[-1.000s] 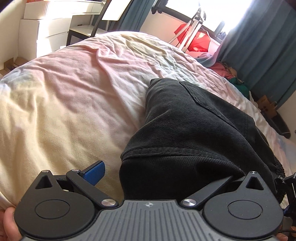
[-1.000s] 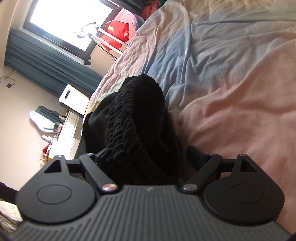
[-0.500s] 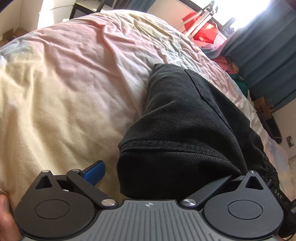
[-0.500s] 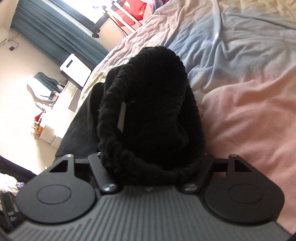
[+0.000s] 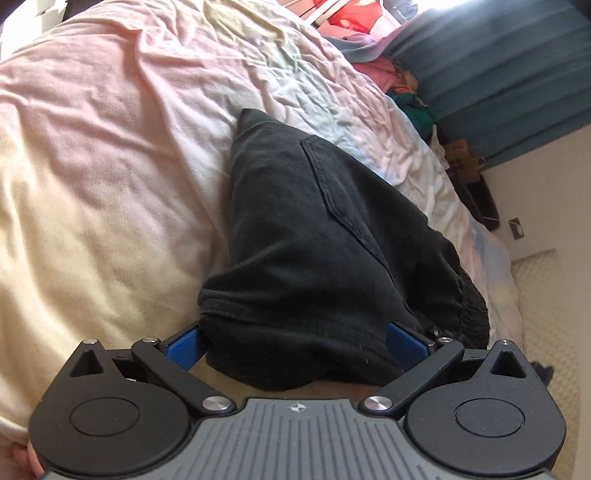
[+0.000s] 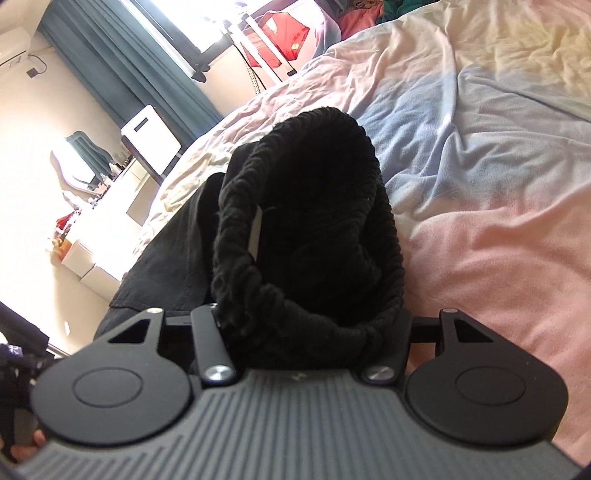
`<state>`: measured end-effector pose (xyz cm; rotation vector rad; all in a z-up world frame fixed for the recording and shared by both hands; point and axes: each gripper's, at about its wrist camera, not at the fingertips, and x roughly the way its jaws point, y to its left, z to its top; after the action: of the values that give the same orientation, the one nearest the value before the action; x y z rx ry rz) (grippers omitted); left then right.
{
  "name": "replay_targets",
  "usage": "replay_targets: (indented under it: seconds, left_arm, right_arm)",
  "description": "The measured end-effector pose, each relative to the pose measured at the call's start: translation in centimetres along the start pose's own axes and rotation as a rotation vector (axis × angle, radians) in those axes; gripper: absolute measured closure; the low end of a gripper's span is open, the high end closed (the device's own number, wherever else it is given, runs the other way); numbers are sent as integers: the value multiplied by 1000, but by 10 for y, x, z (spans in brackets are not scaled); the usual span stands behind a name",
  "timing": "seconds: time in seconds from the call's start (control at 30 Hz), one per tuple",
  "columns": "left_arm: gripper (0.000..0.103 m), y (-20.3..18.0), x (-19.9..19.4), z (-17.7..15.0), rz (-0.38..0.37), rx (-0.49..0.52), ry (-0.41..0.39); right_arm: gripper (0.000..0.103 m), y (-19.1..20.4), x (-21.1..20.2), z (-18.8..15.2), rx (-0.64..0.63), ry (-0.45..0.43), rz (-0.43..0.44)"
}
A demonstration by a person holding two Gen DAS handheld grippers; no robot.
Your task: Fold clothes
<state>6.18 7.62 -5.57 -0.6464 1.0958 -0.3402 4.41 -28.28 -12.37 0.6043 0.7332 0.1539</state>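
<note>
A pair of black shorts [image 5: 314,221] lies on the pastel bedsheet [image 5: 92,166]. Its ribbed hem sits between the blue pads [image 5: 184,345] of my left gripper [image 5: 295,338]. The jaws stand wide; the hem's edge just touches the left pad and drapes against the right one, with no squeeze showing, so I read this gripper as open. In the right wrist view, the gathered waistband [image 6: 303,221] is bunched between the fingers of my right gripper [image 6: 310,321]. Those jaws are closing and press on it from both sides. The cloth hides the pads.
Blue curtains [image 5: 498,74] and a heap of coloured clothes [image 5: 399,74] lie beyond the bed's far side. A drying rack with a red item [image 6: 280,33], a white appliance [image 6: 151,140] and white boxes [image 6: 88,266] stand by the wall. A hand [image 5: 33,461] shows at the left wrist view's bottom left corner.
The right jaws have drawn in from wide apart onto the waistband and the wrist has rolled. The left gripper has tipped downward; the hem now reaches its left pad and its right pad shows.
</note>
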Motion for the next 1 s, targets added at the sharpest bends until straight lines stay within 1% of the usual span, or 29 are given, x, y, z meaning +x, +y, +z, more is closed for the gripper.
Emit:
replay_targets:
  seconds: [0.07,0.1,0.17,0.2,0.23,0.27,0.33,0.37,0.43,0.53,0.73,0.77,0.83,0.87,0.93,1.0]
  left_arm:
    - [0,5,4,15,6,-43,-10]
    - [0,8,5,22,-6,-54,-25]
    - [0,13,5,31,-67,-49,-61]
    - [0,17,6,35,-80,-54,-72]
    - [0,20,9,38,-81,-63,-78]
    - [0,23,12,40,-59,-67,-77]
    - [0,24,20,44,-7,-36,-66]
    - [0,23,23,45,3,-18,-60]
    - [0,23,28,47,-20,-5,-50]
    - [0,29,38,49,-57,-26,-13]
    - [0,35,56,55,-116,-55,33]
    - [1,34,57,56,-131,-57,41]
    - [2,30,59,54,-185,-41,63]
    - [2,26,60,53,-188,-19,64]
    - [2,22,64,50,-137,32,62]
    - [1,24,69,47,-128,26,76]
  right_arm:
    - [45,1,1,1,-1,0,0]
    - [45,1,2,2,0,1,1]
    - [44,1,3,3,4,3,0]
    - [44,0,4,3,6,4,-2]
    - [44,0,4,3,8,5,-3]
    - [44,1,4,3,10,5,-4]
    - [44,1,4,4,13,6,-7]
    - [44,1,4,4,13,6,-7]
    - [44,2,5,3,13,7,-10]
    - [44,1,5,3,17,9,-10]
    - [44,-1,8,3,21,15,-12]
    - [44,-1,8,3,21,16,-12]
    - [44,-2,8,3,26,14,-6]
    - [44,-3,7,2,30,11,-4]
    - [44,-4,7,2,37,5,3]
    - [44,-5,8,1,42,5,4]
